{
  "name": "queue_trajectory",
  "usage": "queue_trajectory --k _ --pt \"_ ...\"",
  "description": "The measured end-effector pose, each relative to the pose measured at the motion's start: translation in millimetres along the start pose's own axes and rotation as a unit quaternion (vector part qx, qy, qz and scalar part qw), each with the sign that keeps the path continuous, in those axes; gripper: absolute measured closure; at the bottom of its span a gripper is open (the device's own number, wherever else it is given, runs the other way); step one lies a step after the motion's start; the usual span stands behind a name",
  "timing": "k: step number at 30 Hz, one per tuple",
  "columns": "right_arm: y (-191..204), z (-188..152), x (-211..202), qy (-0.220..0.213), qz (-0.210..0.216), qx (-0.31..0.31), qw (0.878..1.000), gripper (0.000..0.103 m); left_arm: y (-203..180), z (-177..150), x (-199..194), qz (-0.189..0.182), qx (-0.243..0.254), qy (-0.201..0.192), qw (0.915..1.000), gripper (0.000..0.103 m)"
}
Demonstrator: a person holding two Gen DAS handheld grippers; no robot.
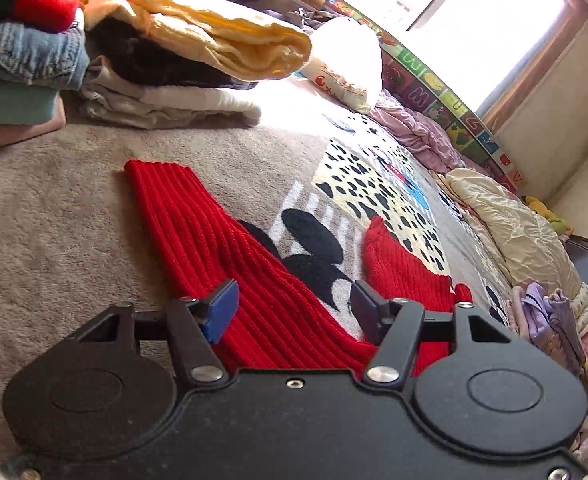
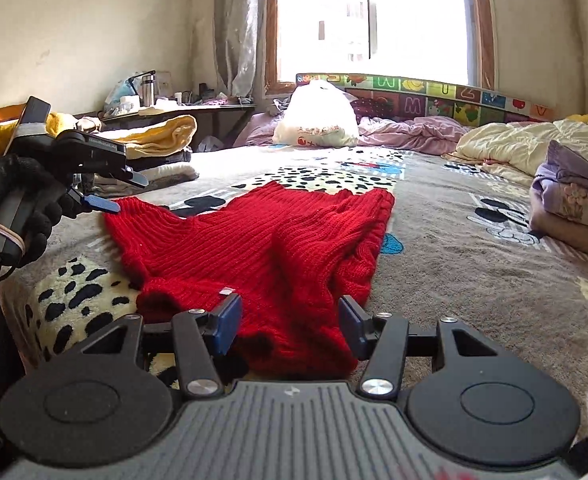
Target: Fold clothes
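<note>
Red ribbed sweater lies spread on a grey cartoon-print blanket covering the bed, one sleeve stretched out toward the stacks. Right gripper low over the near hem, fingers apart, knit between them but not pinched. Left gripper over the sleeve, fingers apart, nothing clamped; in the right wrist view a black-gloved hand holds it beside the sleeve end. Folded stacks sit beyond the sleeve, yellow towel on top, denim alongside. White plastic bag stands past the sweater; folded purple pile well off to the right. Alphabet mat under the window shows W, M, U, Z. Bag print unreadable.
</note>
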State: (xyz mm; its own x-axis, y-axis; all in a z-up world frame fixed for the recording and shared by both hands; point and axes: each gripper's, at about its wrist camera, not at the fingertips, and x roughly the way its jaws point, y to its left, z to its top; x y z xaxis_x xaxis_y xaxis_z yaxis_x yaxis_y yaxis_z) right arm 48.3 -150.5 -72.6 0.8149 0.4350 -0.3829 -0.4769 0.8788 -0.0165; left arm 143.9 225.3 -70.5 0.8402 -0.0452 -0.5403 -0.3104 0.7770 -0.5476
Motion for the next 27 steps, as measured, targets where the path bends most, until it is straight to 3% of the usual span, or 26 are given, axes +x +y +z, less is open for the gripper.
queue_trajectory --k 3,6,10,15,18,19,20,22,24,27 --pt "36 10 11 -0.004 0.024 -0.070 0.997 0.049 17 1 -3 0.034 -0.017 0.000 0.9993 0.046" --pt "76 17 28 0.007 0.051 -0.122 0.991 0.049 27 1 -3 0.041 -0.033 0.006 0.9986 0.047" --pt "125 26 57 0.029 0.072 -0.175 0.982 0.048 36 1 -3 0.026 -0.054 0.010 0.9982 0.051" --pt "159 41 89 0.047 0.083 -0.192 0.977 0.048 43 9 11 -0.002 -0.072 0.004 0.9974 0.058" --pt "143 57 92 0.050 0.110 -0.101 0.988 0.047 49 14 23 -0.007 -0.079 0.004 0.9969 0.081" --pt "133 61 91 0.052 0.120 -0.060 0.990 0.046 47 16 24 -0.015 -0.079 0.004 0.9967 0.094" --pt "118 64 90 0.053 0.134 -0.003 0.990 0.045 44 17 24 -0.025 -0.079 0.003 0.9965 0.096" --pt "80 64 84 0.051 0.157 0.117 0.979 0.043 34 18 21 -0.046 -0.068 -0.003 0.9966 0.096" --pt "46 60 80 0.043 0.165 0.207 0.964 0.042 11 18 16 -0.065 -0.027 -0.019 0.9973 0.096" --pt "4 56 75 0.016 0.173 0.312 0.934 0.040 -38 5 13 -0.095 0.072 -0.039 0.9921 0.096"
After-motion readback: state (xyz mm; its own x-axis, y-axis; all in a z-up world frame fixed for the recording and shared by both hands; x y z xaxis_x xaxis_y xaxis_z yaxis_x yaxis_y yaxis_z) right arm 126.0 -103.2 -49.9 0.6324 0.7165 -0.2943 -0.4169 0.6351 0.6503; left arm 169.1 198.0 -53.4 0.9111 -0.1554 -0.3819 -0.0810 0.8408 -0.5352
